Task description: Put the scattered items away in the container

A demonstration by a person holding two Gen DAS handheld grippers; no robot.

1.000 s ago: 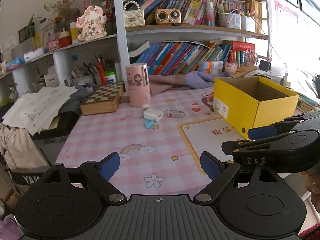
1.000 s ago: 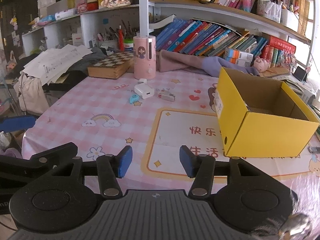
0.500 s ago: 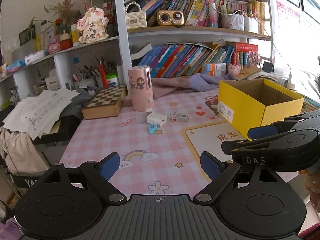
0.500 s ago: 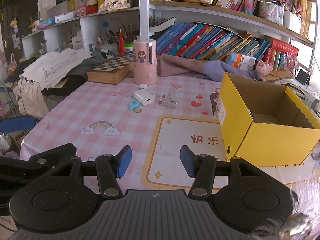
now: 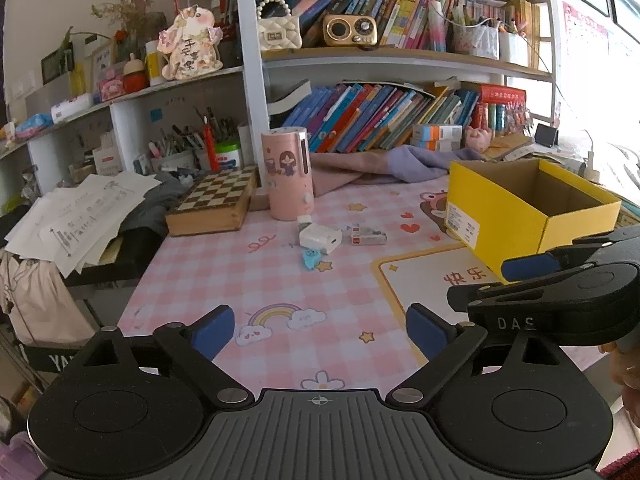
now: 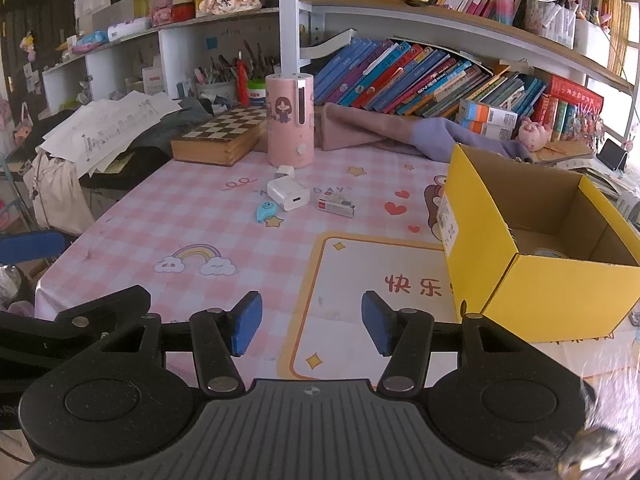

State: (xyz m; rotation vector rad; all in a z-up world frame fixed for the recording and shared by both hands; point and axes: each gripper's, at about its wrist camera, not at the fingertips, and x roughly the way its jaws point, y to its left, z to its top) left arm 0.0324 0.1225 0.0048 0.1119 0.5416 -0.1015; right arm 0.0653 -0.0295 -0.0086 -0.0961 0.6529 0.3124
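Observation:
The yellow cardboard box point(image 5: 532, 216) point(image 6: 540, 292) stands open-topped on the right of the pink checked table point(image 5: 224, 280); something round lies dimly at its bottom. Mid-table lie a white charger point(image 5: 320, 238) point(image 6: 288, 196), a small white cube point(image 6: 285, 171), a blue trinket point(image 5: 311, 258) point(image 6: 266, 211) and a red-and-white eraser-like block point(image 5: 368, 236) point(image 6: 336, 206). My left gripper point(image 5: 320, 332) hovers over the table's front; its jaws are opening, with nothing between them. My right gripper point(image 6: 312, 328) hovers beside it, near the box, open and empty.
A pink cylinder point(image 5: 288, 174) and a wooden chess box point(image 5: 216, 200) stand behind the small items. Crumpled cloth point(image 6: 400, 132) lies at the back by shelves of books. Loose papers point(image 5: 80, 212) overhang the table's left edge.
My left gripper's jaws have spread a little wider. The right gripper has shifted slightly over the table's front. The small items and the box have stayed put.

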